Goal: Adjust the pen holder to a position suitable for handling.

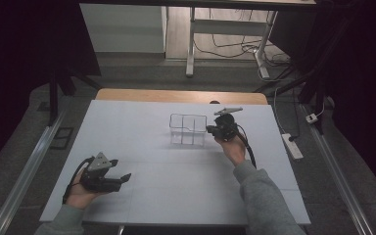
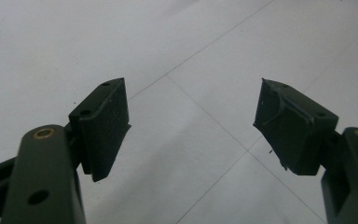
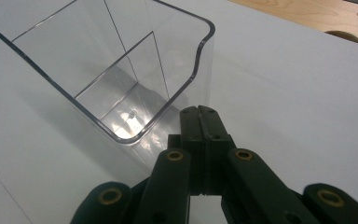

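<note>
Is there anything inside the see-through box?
No, the right gripper view looks down into the clear box, and its compartments hold nothing but bare, shiny bottom.

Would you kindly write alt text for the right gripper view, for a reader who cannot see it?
The right gripper, its two black jaws pressed together, sits against the outer wall of a clear plastic container with an inner divider. The container stands empty on a white table.

A clear plastic divided organizer bin (image 1: 188,129) is seen standing upright and empty on the white worktop (image 1: 142,176), toward its far middle, its rim dipped at one side.
</note>
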The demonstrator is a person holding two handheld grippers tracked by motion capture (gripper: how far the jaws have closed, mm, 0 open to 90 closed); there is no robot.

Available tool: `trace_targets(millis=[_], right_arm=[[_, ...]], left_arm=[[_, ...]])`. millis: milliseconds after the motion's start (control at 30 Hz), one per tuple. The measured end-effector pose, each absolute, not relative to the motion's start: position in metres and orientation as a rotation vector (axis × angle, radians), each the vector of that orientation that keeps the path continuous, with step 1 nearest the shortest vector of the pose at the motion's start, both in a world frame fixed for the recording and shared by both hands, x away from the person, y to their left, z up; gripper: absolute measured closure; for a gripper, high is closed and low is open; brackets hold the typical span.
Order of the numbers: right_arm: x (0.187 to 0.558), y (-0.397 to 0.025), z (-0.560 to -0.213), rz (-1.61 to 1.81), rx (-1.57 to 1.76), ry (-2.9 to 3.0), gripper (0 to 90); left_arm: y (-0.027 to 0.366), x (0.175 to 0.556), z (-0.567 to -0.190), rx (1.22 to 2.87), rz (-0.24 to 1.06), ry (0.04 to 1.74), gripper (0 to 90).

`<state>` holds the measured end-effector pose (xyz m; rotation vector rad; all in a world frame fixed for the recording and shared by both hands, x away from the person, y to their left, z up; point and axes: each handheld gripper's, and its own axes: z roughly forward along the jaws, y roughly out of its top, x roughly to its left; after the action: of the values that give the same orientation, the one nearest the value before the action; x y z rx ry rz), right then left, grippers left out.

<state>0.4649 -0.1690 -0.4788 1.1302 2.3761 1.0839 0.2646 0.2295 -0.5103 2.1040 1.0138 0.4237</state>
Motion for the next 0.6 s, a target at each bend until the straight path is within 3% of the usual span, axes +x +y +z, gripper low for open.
trace_targets(millis=[600], right_arm=[[0.4625,-0.1659,-0.4778,1.074,1.1,2.374,89.6]], left_arm=[[0.229,0.2648,-0.5116,2.113,0.42,1.013,25.7]])
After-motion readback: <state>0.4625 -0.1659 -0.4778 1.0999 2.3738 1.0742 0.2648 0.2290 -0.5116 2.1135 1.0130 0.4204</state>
